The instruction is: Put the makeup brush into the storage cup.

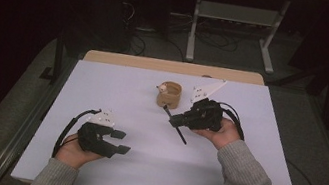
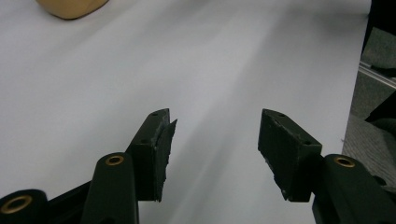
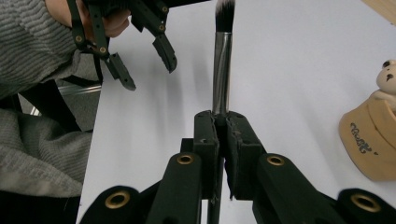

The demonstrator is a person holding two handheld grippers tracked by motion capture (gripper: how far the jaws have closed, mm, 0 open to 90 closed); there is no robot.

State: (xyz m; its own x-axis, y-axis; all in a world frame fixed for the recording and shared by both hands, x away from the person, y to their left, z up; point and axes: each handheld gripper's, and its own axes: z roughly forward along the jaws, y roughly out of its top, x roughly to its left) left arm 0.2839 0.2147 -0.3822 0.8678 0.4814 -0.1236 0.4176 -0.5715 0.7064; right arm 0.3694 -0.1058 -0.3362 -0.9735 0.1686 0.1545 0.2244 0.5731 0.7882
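Makeup brush [image 3: 222, 56] was clamped in the right gripper [image 1: 174, 120], jaws pinched tight on the handle, just beside the tan cup [image 1: 169, 95] on its near side. Slim black-and-silver stick; in the right gripper view the shaft ran straight out past the jaws, bristle tuft at the far end. From the high view its long axis [image 1: 176, 125] lay on a diagonal: one end up toward the cup, the other slanting down toward the person's edge of the table. Couldn't tell from there whether it was lifted clear of the white table [image 1: 117, 89] or resting on it.

Progress, judged: pick-up looked done, grip looked firm and centred on the handle. Left to do was probably getting the brush into the cup, which had a small bear figure [image 3: 387, 74] on its rim. Brush not in the cup yet, tuft pointing away from it, so a turn would be needed first.

Left gripper [image 1: 119, 142] sat well apart from the cup, toward the near left of the table, jaws parted about halfway with nothing between them, only bare table past its pads [image 2: 163, 149]. Person's grey sleeves [image 1: 248, 182] came in from the near edge
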